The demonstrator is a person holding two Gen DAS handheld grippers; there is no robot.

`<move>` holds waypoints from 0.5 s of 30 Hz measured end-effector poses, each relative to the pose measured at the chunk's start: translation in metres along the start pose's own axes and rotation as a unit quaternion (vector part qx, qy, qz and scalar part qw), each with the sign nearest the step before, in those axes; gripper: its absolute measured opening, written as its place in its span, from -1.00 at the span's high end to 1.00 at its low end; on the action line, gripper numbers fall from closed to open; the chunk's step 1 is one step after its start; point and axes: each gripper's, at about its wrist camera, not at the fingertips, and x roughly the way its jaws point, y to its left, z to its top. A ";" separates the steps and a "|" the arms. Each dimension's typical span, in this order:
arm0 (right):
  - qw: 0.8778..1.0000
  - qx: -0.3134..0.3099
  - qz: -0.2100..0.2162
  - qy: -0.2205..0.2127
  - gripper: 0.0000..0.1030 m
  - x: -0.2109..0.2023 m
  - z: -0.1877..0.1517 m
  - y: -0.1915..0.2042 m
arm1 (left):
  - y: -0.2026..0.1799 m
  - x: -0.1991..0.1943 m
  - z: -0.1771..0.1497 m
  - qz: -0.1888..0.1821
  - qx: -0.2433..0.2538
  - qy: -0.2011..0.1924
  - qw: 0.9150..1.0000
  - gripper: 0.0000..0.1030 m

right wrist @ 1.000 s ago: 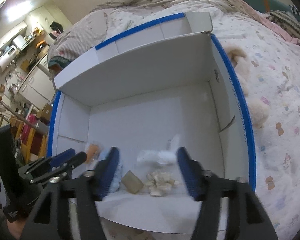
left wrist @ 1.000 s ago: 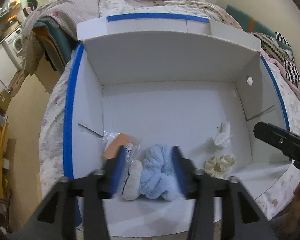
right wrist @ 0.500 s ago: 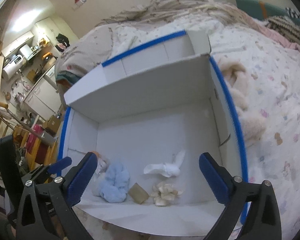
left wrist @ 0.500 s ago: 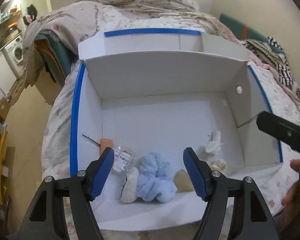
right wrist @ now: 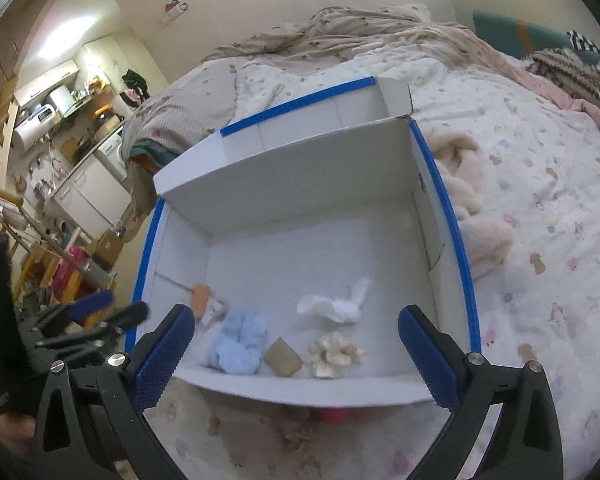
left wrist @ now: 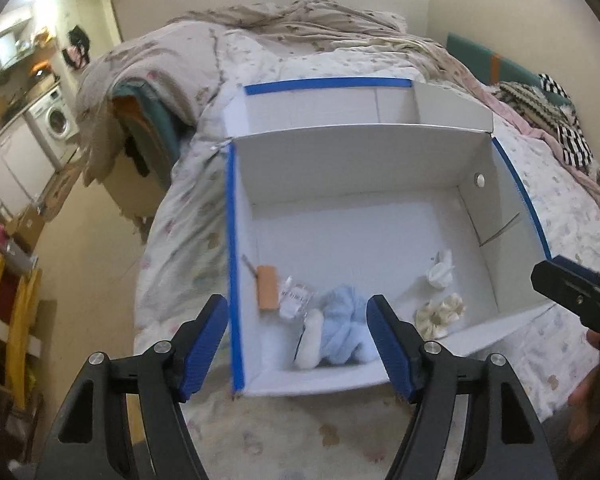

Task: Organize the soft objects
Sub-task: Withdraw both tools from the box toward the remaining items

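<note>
While both grippers hang above the near edge of the white box (left wrist: 340, 152), neither holds anything. Left gripper (left wrist: 302, 346): blue pads spread wide, nothing between them but air; its left pad sits outside the box's blue-taped left wall, its right pad over the near interior. Right gripper (right wrist: 296, 354): jaws likewise parted wide, empty, straddling the near wall of the box (right wrist: 300, 184).

Contents, all on the box floor near that wall:
- Light blue fluffy scrunchie (left wrist: 346, 328), directly ahead of the left gripper, between its pads in the left wrist view; in the right wrist view it lies just ahead of the left pad (right wrist: 238, 340).
- White soft roll (left wrist: 310, 346), touching the blue scrunchie on its left.
- Clear packet with a label (left wrist: 294, 298) and an orange-tan block (left wrist: 268, 288), further left, next to each other.
- Tan square piece (right wrist: 282, 358), ahead of the right gripper's centre, beside the blue scrunchie.
- Cream ruffled scrunchie (right wrist: 334, 354), just right of the tan piece; right of the left gripper's right pad (left wrist: 440, 314).
- White crumpled cloth (right wrist: 338, 306), beyond the cream scrunchie, apart from it.

Box rests on a patterned bedspread (right wrist: 540, 200). A cream fuzzy item (right wrist: 466, 184) lies outside against the box's right wall.
</note>
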 end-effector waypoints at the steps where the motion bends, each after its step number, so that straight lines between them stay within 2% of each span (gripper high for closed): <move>1: 1.000 0.002 0.000 0.000 -1.00 -0.002 -0.003 -0.001 | 0.004 -0.005 -0.002 -0.002 -0.010 0.004 1.000 -0.34; 8: 1.000 0.011 0.011 -0.021 -1.00 -0.030 -0.019 -0.003 | 0.008 -0.017 -0.004 -0.016 -0.058 0.025 0.998 -0.35; 10: 1.000 0.006 0.005 -0.021 -1.00 -0.035 -0.024 -0.005 | 0.004 -0.017 -0.006 -0.027 -0.052 0.015 0.998 -0.35; 13: 1.000 0.009 0.002 -0.019 -1.00 -0.039 -0.029 -0.012 | -0.003 -0.012 -0.020 -0.016 -0.024 -0.001 1.000 -0.36; 15: 1.000 0.014 0.002 -0.018 -1.00 -0.041 -0.031 -0.018 | -0.004 -0.006 -0.029 -0.016 -0.013 0.005 1.000 -0.36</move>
